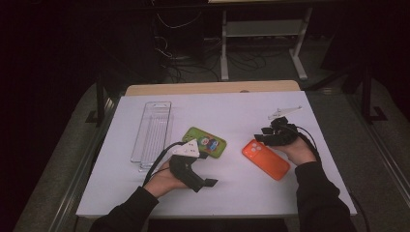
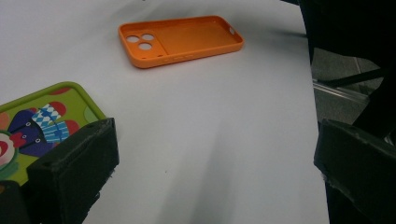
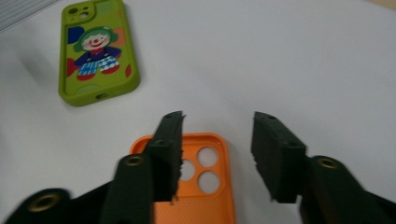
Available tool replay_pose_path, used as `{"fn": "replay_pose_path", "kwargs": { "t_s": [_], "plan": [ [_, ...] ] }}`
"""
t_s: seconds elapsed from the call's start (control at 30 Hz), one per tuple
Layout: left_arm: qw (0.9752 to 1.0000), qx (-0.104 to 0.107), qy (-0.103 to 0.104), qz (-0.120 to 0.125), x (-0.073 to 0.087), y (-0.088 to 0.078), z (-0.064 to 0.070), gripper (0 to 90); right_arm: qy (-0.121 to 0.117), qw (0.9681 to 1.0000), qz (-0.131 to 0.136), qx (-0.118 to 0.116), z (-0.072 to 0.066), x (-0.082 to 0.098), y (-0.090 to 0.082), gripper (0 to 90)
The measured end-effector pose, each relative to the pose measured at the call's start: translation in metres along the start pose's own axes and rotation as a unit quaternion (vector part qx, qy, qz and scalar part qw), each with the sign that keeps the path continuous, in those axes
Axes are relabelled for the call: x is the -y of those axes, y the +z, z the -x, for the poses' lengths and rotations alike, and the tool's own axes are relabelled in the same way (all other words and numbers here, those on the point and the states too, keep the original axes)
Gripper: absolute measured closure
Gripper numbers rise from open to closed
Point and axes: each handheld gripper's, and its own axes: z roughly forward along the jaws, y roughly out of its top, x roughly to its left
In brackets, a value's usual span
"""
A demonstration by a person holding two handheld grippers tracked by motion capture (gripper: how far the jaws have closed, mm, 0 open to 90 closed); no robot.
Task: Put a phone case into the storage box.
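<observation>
An orange phone case (image 1: 266, 158) lies hollow side up on the white table sheet, right of centre. A green phone case (image 1: 208, 142) with a clown picture lies face up near the middle. My right gripper (image 3: 219, 119) hangs over the camera-hole end of the orange phone case (image 3: 196, 182); its jaws stand apart, one above the case's inside, the other past its side wall, and neither pad presses on it. My left gripper (image 2: 215, 140) is open wide just above the sheet, with bare sheet between its jaws and one jaw beside the green phone case (image 2: 42, 121).
A clear plastic tray (image 1: 152, 130) lies lengthwise at the left of the sheet. The white sheet (image 1: 232, 108) ends close behind the person's forearms at the front. A wooden table edge (image 1: 212, 88) shows at the back, with dark floor and cables beyond.
</observation>
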Motion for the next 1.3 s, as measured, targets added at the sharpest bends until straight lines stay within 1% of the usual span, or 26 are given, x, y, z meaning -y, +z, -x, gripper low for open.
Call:
{"fn": "replay_pose_path", "kwargs": {
  "t_s": [0.07,0.13,0.17,0.2,0.23,0.3,0.37,0.4,0.43,0.47,0.5,0.53,0.57,0.67,0.7,0.8,0.9,0.97,1.03,1.07,1.2,1.23,1.27,1.3],
  "plan": [
    [1.0000,0.000,-0.006,0.002,0.001,0.000,0.000,0.0,-0.002,0.9999,-0.010,-0.007,-0.002,0.000,0.004,67.4],
    [1.0000,0.000,-0.007,0.002,0.001,0.000,0.000,0.0,-0.003,0.9997,-0.021,-0.012,-0.003,0.001,0.008,76.2],
    [1.0000,0.000,-0.007,0.003,0.001,0.000,0.000,0.0,-0.004,0.9996,-0.023,-0.016,-0.004,0.001,0.009,79.2],
    [1.0000,0.000,-0.007,0.003,0.001,0.000,0.000,0.0,-0.011,0.9994,-0.027,-0.021,-0.004,0.002,0.011,81.8],
    [1.0000,0.000,-0.007,0.005,0.001,0.000,0.000,0.0,-0.010,0.9991,-0.033,-0.025,-0.005,0.002,0.013,84.4],
    [1.0000,0.001,-0.007,0.003,0.001,0.000,0.000,0.0,-0.015,0.9985,-0.040,-0.034,-0.007,0.003,0.017,87.3],
    [1.0000,0.001,-0.007,0.004,0.001,0.000,0.000,0.0,-0.027,0.9975,-0.050,-0.040,-0.009,0.004,0.021,88.0],
    [1.0000,0.001,-0.007,0.004,0.001,0.000,0.000,0.0,-0.027,0.9970,-0.055,-0.047,-0.012,0.004,0.023,88.1],
    [1.0000,0.002,-0.008,0.004,0.001,0.000,0.000,0.0,-0.037,0.9962,-0.059,-0.051,-0.013,0.004,0.025,88.2],
    [0.9999,0.002,-0.009,0.005,0.001,0.001,0.000,0.0,-0.039,0.9959,-0.061,-0.053,-0.015,0.004,0.026,88.2],
    [1.0000,0.002,-0.008,0.004,0.001,0.001,0.000,0.0,-0.046,0.9955,-0.060,-0.057,-0.017,0.004,0.028,88.2],
    [1.0000,0.002,-0.008,0.003,0.001,0.001,0.000,0.0,-0.046,0.9949,-0.066,-0.061,-0.020,0.004,0.030,88.2],
    [1.0000,0.002,-0.007,0.001,0.001,0.001,-0.001,0.0,-0.052,0.9944,-0.070,-0.061,-0.021,0.004,0.031,88.3],
    [1.0000,0.002,-0.007,0.001,0.001,0.001,-0.001,0.0,-0.060,0.9932,-0.074,-0.067,-0.023,0.005,0.034,88.3],
    [1.0000,0.002,-0.007,0.000,0.001,0.001,-0.001,0.0,-0.059,0.9929,-0.077,-0.068,-0.024,0.005,0.035,88.3],
    [1.0000,0.002,-0.004,-0.001,0.001,0.001,-0.001,0.0,-0.068,0.9920,-0.080,-0.070,-0.025,0.005,0.037,88.3],
    [1.0000,0.002,-0.006,0.000,0.001,0.001,-0.001,0.0,-0.069,0.9912,-0.084,-0.076,-0.028,0.006,0.040,88.3],
    [1.0000,0.002,-0.006,0.000,0.001,0.001,-0.001,0.0,-0.073,0.9901,-0.089,-0.081,-0.030,0.006,0.042,88.3],
    [1.0000,0.002,-0.006,-0.001,0.001,0.001,-0.001,0.0,-0.076,0.9898,-0.088,-0.082,-0.032,0.006,0.043,88.3],
    [1.0000,0.003,-0.006,-0.002,0.001,0.001,-0.001,0.0,-0.081,0.9893,-0.087,-0.085,-0.032,0.006,0.044,88.3],
    [1.0000,0.004,-0.007,-0.003,0.001,0.001,-0.001,0.0,-0.079,0.9879,-0.090,-0.099,-0.036,0.006,0.045,88.3],
    [1.0000,0.004,-0.008,-0.002,0.001,0.002,-0.001,0.0,-0.083,0.9872,-0.089,-0.103,-0.036,0.006,0.046,88.3],
    [1.0000,0.004,-0.008,-0.002,0.001,0.002,-0.001,0.0,-0.083,0.9872,-0.089,-0.103,-0.036,0.006,0.046,88.3],
    [1.0000,0.004,-0.007,-0.002,0.001,0.001,-0.001,0.0,-0.086,0.9855,-0.091,-0.114,-0.039,0.006,0.047,88.3]
  ]
}}
